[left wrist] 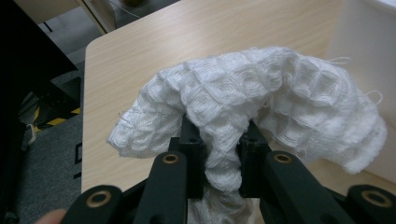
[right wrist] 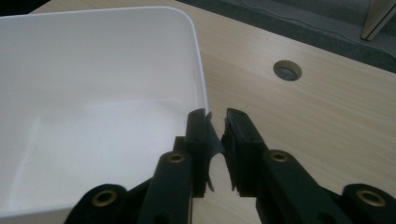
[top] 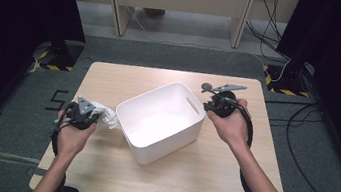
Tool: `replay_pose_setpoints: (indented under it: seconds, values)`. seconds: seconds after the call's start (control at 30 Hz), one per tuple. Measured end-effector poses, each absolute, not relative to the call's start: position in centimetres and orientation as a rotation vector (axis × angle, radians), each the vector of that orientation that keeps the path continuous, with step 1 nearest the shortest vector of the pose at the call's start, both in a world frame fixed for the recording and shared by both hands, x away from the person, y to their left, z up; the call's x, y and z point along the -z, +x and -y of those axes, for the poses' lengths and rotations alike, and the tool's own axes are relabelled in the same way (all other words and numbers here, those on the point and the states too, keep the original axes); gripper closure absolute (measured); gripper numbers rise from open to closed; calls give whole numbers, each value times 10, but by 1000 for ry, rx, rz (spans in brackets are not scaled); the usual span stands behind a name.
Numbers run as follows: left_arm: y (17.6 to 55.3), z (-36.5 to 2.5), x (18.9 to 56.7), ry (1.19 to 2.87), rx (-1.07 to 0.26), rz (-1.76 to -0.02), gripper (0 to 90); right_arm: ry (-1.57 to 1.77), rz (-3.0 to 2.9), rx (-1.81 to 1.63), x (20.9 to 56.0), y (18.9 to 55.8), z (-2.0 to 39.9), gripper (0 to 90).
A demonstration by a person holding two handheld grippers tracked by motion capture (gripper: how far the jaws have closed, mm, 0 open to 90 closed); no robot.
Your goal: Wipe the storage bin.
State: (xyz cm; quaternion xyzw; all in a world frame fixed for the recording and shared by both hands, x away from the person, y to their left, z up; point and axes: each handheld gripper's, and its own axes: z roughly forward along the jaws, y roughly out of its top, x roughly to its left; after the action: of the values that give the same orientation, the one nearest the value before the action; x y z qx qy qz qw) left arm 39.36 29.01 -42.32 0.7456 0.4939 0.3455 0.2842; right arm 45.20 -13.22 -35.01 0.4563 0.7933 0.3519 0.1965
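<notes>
Left claw [top: 96,115] clamps a white cloth [top: 107,114] beside the white bin [top: 161,121]; right claw [top: 210,103] at its rim

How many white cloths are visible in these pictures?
1. The white waffle-textured cloth is held by the left hand-held gripper, just left of the white plastic bin on the light wooden table. The visible bin interior looks empty.
</notes>
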Motion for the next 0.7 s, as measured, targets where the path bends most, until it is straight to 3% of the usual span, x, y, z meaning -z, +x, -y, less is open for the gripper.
replay_pose_setpoints:
  seconds: [0.23, 0.7]
  values:
    - [409, -284, 424, 1955, -914, -1294, 762, 1289, -2302, -905, 359, 434, 143, 896]
    - [422, -267, 424, 1970, -825, -1103, 759, 1261, -2391, -863, 383, 430, 127, 889]
